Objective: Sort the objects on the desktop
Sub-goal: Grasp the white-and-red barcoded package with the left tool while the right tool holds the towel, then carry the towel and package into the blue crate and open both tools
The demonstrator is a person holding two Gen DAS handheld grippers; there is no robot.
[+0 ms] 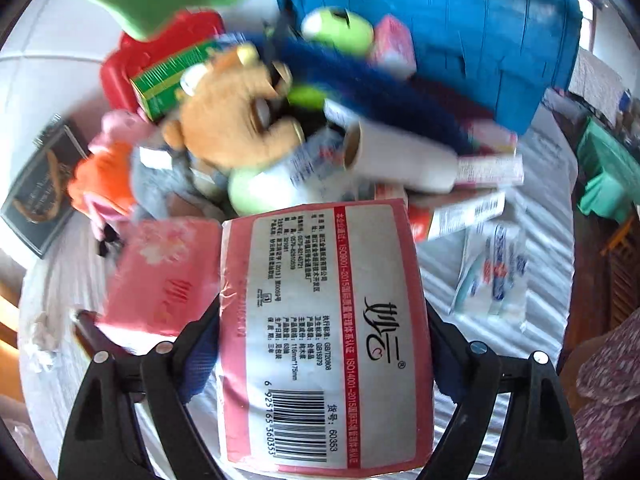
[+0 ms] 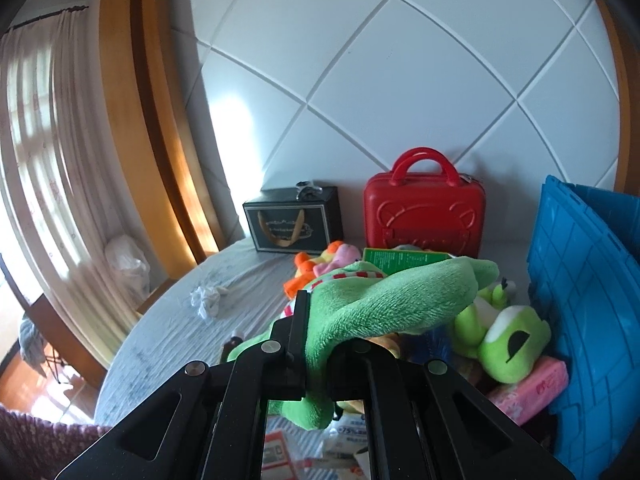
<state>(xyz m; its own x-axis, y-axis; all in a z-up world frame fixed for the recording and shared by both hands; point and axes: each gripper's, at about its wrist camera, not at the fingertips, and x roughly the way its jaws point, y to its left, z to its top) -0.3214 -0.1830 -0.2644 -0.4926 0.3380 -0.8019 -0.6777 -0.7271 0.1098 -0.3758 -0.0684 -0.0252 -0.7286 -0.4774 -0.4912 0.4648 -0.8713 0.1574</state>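
1. Tissue pack (image 1: 326, 332), pink-labelled: clamped between left gripper (image 1: 324, 344) fingers, near side of clutter pile.
2. Right gripper (image 2: 316, 354): closed on green plush (image 2: 384, 300), lifted over pile beside blue crate (image 2: 580, 312).

Setting: a room in a home. Evidence: sheer curtain (image 2: 44, 152) over a sunlit window; wooden frame (image 2: 148, 120) beside a white padded wall panel (image 2: 400, 80); desk under a pale wrinkled cloth (image 2: 208, 276); household clutter on it, namely plush toys (image 1: 236, 112), tissue packs (image 1: 168, 276), red carry case (image 2: 424, 212), blue crate (image 1: 480, 36).
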